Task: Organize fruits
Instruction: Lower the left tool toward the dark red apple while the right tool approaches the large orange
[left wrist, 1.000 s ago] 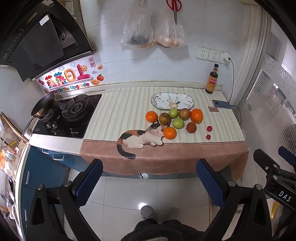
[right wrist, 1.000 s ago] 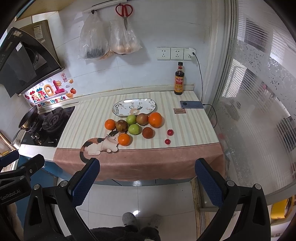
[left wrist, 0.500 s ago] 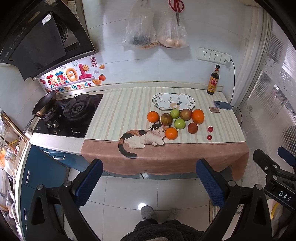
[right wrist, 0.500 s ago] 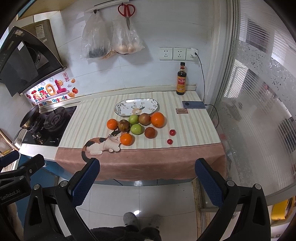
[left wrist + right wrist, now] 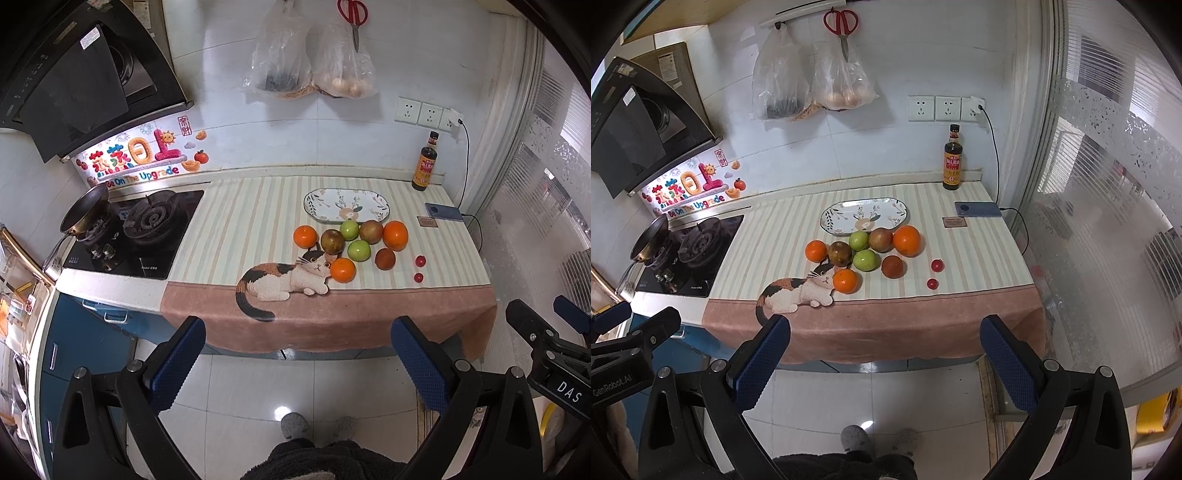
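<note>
Several fruits lie in a cluster on the striped cloth: oranges (image 5: 342, 270) (image 5: 845, 280), green apples (image 5: 358, 250) (image 5: 864, 259), brownish fruits (image 5: 385, 258) (image 5: 892, 266) and two small red tomatoes (image 5: 420, 261) (image 5: 936, 265). An empty oval patterned plate (image 5: 325, 199) (image 5: 834, 219) sits just behind them. My left gripper (image 5: 297, 360) is open and empty, held over the floor short of the counter. My right gripper (image 5: 884, 356) is also open and empty, at the same distance.
A gas hob (image 5: 147, 225) with a pan (image 5: 83, 214) is at the left. A sauce bottle (image 5: 952, 162), a charging phone (image 5: 977, 209) and a small card (image 5: 953, 222) stand at the back right. Bags and scissors hang on the wall. A glass partition (image 5: 1108, 221) is at right.
Both grippers have moved slightly closer to the counter and to the left; the fruits look a little larger. Nothing was grasped or moved.
</note>
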`<state>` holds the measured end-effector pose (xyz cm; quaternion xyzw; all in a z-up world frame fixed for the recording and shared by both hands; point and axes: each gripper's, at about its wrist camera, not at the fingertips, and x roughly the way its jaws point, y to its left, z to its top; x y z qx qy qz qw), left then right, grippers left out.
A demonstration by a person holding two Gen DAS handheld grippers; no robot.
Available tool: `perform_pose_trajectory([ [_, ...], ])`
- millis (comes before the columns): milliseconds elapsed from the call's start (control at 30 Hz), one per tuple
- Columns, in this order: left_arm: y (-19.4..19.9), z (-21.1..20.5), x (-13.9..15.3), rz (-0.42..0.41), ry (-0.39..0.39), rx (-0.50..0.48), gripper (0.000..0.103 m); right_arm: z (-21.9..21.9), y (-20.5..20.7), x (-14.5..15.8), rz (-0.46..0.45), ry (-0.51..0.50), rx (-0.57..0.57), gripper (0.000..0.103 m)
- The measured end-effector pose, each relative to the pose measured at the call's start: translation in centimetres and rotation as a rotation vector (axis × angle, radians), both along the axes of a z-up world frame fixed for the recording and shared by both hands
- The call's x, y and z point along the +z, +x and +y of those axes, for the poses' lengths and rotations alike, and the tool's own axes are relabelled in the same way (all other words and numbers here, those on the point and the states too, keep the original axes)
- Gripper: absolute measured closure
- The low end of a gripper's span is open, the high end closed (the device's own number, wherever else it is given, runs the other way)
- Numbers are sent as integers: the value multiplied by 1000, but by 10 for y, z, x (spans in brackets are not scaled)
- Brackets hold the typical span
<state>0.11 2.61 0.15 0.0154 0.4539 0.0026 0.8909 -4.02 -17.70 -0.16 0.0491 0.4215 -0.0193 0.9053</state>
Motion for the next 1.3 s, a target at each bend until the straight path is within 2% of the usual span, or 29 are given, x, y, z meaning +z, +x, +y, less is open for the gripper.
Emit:
perform_pose_trajectory([
  [167, 27, 10, -1, -68, -9, 9, 0, 2, 12, -5, -41, 56, -29, 0],
  [267, 47, 20, -7, -110, 5, 26, 0, 8, 28, -13, -55, 53, -42, 0],
  [367, 71, 28, -21, -109, 17, 33, 0, 13, 47, -25, -61, 47, -63, 0],
  [533, 122, 33, -55, -34, 35, 34, 0, 12, 90, -52, -40, 62, -102, 0],
  [767, 195, 25, -110, 86, 65, 81, 0, -10, 174, -105, 52, 98, -125, 0],
  [967, 263, 11, -160, 199, 77, 142, 0, -44, 266, -156, 131, 139, -110, 0],
  [1133, 319, -14, -202, 316, 61, 151, 0, -66, 343, -195, 212, 165, -65, 0],
  [1300, 358, -30, -232, 405, 44, 150, 0, -78, 409, -235, 318, 181, -20, 0],
])
